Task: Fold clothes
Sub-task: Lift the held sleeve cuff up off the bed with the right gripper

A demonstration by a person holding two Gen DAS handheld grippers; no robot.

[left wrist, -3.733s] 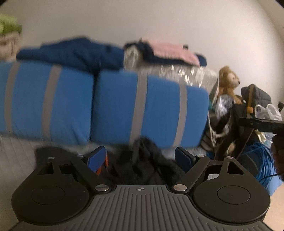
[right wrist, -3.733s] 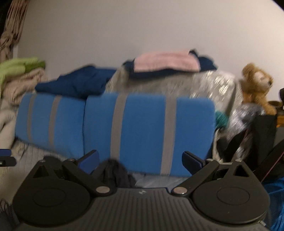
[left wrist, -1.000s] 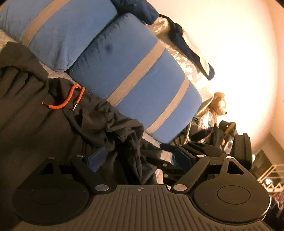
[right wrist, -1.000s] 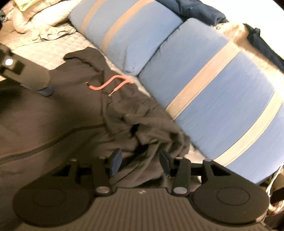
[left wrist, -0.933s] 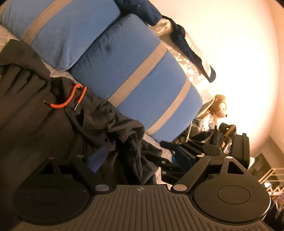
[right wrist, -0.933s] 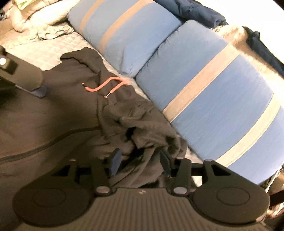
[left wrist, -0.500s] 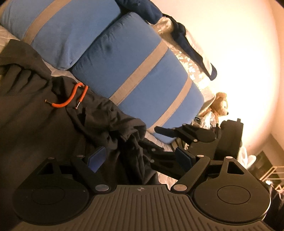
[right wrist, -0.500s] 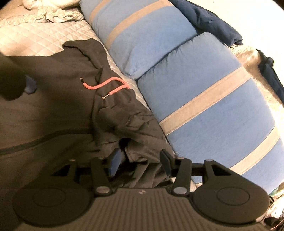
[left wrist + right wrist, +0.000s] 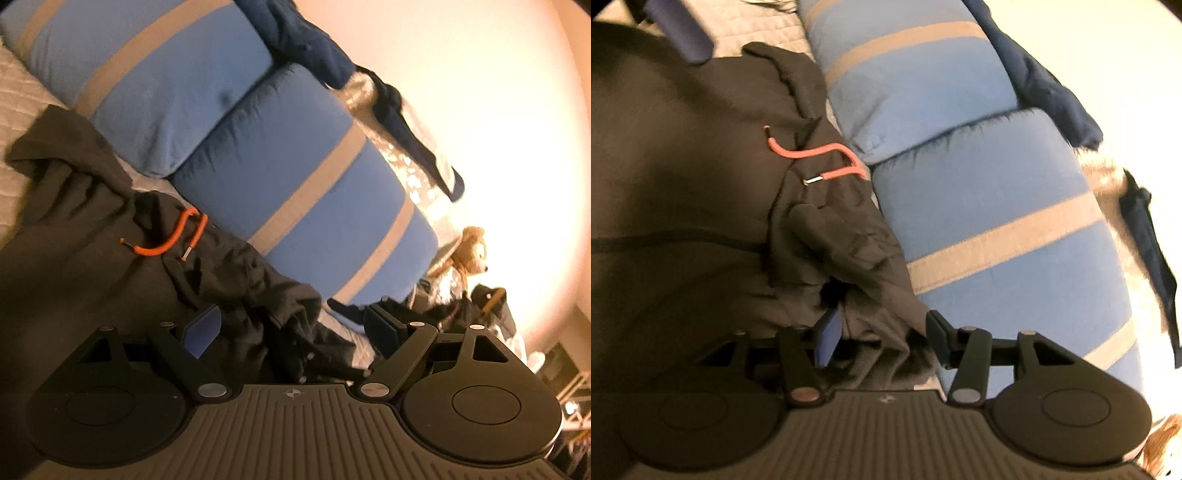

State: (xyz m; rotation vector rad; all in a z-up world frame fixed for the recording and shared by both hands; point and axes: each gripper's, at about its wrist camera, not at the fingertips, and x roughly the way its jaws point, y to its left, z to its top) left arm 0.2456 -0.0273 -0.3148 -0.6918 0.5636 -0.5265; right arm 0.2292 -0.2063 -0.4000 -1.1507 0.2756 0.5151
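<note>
my left gripper jaws wide apart over the black hoodie on the bed, right gripper jaws half apart straddling a bunched fold, orange drawstring lying loose

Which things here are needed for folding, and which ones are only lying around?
For the job:
- black hooded garment, spread on the bed
- its orange drawstring
- right gripper, fingers open around a bunched fold
- left gripper, open over the garment

Only lying about:
- blue striped pillows
- navy clothes atop the pillows
- teddy bear
</note>
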